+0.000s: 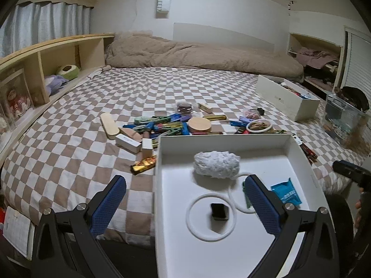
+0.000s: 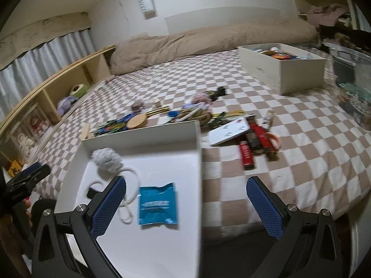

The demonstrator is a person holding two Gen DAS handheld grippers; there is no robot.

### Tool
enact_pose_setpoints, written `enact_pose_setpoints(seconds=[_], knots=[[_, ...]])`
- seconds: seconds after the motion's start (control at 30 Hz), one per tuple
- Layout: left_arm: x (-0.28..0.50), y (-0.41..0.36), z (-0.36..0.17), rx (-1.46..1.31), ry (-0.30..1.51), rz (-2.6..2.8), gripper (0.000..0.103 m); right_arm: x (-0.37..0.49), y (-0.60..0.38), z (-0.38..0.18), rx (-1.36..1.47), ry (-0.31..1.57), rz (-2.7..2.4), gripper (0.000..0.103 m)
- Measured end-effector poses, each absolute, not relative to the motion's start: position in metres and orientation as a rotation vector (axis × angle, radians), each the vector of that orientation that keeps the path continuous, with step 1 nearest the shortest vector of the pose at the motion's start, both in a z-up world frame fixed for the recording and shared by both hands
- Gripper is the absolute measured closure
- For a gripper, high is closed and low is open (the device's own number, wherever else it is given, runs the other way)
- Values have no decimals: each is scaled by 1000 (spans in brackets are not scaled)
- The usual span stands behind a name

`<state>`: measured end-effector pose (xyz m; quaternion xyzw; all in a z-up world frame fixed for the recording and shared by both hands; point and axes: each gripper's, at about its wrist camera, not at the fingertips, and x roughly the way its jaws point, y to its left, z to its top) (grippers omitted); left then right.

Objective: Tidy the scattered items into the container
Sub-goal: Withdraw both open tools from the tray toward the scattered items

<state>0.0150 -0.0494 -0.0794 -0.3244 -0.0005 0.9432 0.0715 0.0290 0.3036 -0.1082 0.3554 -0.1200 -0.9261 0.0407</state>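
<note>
Both grippers empty, left gripper and right gripper spread wide over the white box on the bed; clutter heaped just beyond its far wall, so 1 careless reach could drag neighbours off.

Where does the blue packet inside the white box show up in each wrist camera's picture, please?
Left wrist view: the blue packet lies low on the right, just right of the left gripper's right-hand finger.
Right wrist view: it lies low and left of centre, right of the right gripper's left-hand finger.
Shared landmark: the grey fluffy ball by the far wall of the white box.
</note>
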Motion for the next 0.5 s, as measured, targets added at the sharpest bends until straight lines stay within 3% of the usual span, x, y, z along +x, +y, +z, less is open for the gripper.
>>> enact_pose_setpoints(seconds=[0.5], knots=[[0,-88,-91,-1050,-38,2933,0,27,364,-124,1160,-549,-2936,0]])
